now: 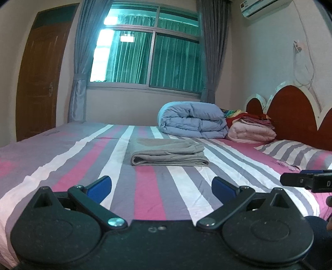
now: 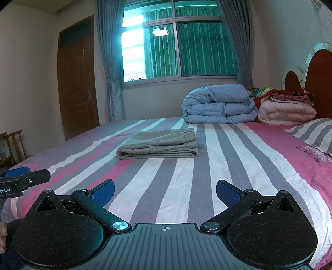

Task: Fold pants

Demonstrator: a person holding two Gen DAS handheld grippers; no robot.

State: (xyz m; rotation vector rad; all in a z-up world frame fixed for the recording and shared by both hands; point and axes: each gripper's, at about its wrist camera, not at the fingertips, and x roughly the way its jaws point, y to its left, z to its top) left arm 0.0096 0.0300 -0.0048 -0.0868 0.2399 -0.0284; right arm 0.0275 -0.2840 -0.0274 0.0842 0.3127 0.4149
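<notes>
**On the bed, pants look done — both grippers backed off**

Out in the middle of the striped bed (image 1: 145,187) sits the pair of grey pants (image 1: 168,152), already stacked into a tidy rectangle with the rolled fold edge facing the cameras and what looks like the waistband on the far right side. From how it lies, I'd say the folding itself is basically finished and this is the hands-off stage at the end.

Left gripper (image 1: 161,187) hovers low over the near edge of the bed, jaws spread wide with nothing between them. Right gripper (image 2: 166,192) is the same deal: jaws wide apart, holding nothing, well short of the pants. Each one pokes into the edge of the other's view, so they're side by side.

If anything's left, my guess is just a tidy-up: maybe pressing the top layer flat or squaring a corner. That'd mean reaching forward across the sheet and coming down gently so the stack doesn't slide or unroll on the soft mattress.

Room-wise: a rolled blue duvet (image 2: 217,106) and a pile of pink folded blankets (image 2: 288,112) sit up by the red headboard (image 1: 296,116), with a striped pillow (image 1: 290,151) on the right. Behind that there's a curtained window (image 2: 178,47), a wooden door (image 2: 76,87) on the left, and an air conditioner (image 1: 263,7) high on the wall.
</notes>
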